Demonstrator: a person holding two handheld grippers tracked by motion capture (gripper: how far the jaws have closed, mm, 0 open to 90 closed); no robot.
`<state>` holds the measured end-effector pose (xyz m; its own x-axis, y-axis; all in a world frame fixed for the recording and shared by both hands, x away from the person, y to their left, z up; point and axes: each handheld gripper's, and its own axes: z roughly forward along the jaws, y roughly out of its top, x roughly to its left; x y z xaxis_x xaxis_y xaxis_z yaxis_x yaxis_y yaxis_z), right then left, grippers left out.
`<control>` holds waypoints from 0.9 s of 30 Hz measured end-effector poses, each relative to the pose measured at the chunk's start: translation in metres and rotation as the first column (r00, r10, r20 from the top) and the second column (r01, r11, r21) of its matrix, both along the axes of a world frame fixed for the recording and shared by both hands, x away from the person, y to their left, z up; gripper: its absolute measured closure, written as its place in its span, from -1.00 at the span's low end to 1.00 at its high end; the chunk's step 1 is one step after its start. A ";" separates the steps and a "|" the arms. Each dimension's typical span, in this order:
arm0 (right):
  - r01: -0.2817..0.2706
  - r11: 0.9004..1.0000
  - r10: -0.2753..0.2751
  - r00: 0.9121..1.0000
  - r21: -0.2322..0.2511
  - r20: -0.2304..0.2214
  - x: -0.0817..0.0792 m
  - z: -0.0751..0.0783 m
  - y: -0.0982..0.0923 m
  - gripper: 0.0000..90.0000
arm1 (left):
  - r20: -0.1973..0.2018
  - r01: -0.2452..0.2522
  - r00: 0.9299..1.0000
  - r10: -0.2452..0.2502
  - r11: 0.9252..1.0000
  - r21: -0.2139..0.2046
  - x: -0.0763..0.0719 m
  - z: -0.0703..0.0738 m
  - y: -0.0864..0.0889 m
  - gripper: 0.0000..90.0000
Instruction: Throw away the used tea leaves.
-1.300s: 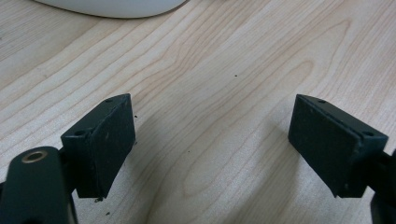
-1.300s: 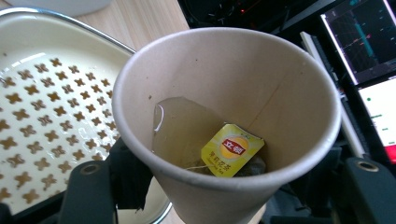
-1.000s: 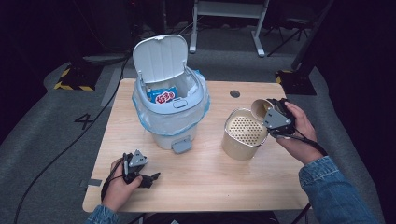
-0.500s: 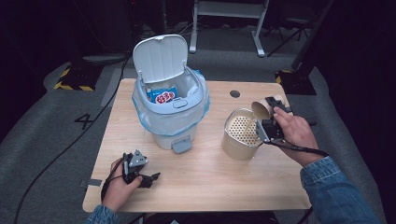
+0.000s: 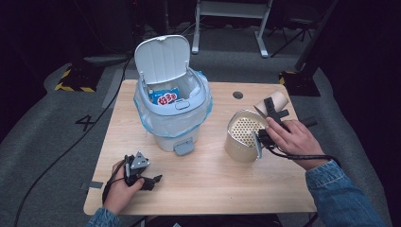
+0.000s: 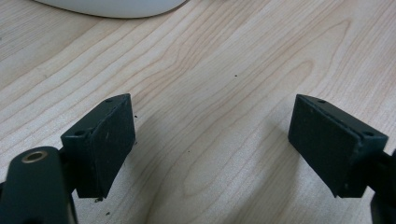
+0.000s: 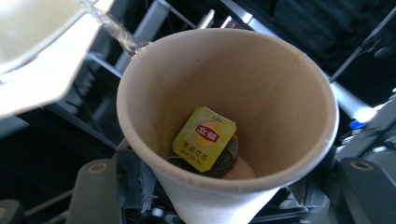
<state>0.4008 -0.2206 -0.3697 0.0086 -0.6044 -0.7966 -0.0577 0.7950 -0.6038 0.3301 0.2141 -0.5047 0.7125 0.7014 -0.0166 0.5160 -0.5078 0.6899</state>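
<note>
A paper cup (image 7: 224,116) sits between my right gripper's (image 7: 229,196) jaws, which are shut on its lower part. Inside it lies a tea bag with a yellow tag (image 7: 204,137). In the high view the cup (image 5: 276,99) is tilted at the far right of the table, held by the right gripper (image 5: 273,109) just behind a perforated metal container (image 5: 242,139). A white bin (image 5: 172,118) with its lid up stands left of centre, a blue wrapper (image 5: 164,97) inside. My left gripper (image 5: 142,175) rests near the front left edge, open (image 6: 212,140) over bare wood.
The wooden table (image 5: 208,184) has a round cable hole (image 5: 238,94) behind the metal container. The bin's foot pedal (image 5: 183,147) sticks out toward the front. A dark floor and a metal frame (image 5: 231,14) lie beyond the far edge.
The right hand has come slightly lower and nearer with the cup, closer to the metal container's rim. The left hand has stayed where it was.
</note>
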 end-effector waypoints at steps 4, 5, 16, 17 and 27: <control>-0.010 0.994 0.018 0.997 -0.111 0.073 -0.002 -0.004 0.002 -0.17 | 0.000 0.000 1.000 0.000 1.000 0.000 0.000 0.000 0.000 -0.66; -0.010 0.994 0.018 0.997 -0.111 0.073 -0.002 -0.004 0.002 -0.17 | 0.000 0.000 1.000 0.000 1.000 0.000 0.000 0.000 0.000 -0.66; -0.018 0.976 0.046 0.991 -0.219 0.125 -0.002 0.003 0.007 -0.16 | 0.000 0.000 1.000 0.000 1.000 0.000 0.000 0.000 0.000 -0.66; -0.017 0.976 0.046 0.991 -0.215 0.128 -0.002 0.003 0.007 -0.17 | 0.000 0.000 1.000 0.000 1.000 0.000 0.000 0.000 0.000 -0.66; -0.023 0.984 0.043 0.993 -0.179 0.112 -0.001 0.005 0.006 -0.17 | 0.000 0.000 1.000 0.000 1.000 0.000 0.000 0.000 0.000 -0.66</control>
<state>0.3996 -0.2145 -0.3648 0.1161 -0.7337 -0.6694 -0.0040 0.6737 -0.7390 0.3301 0.2141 -0.5046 0.7123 0.7016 -0.0168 0.5163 -0.5076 0.6898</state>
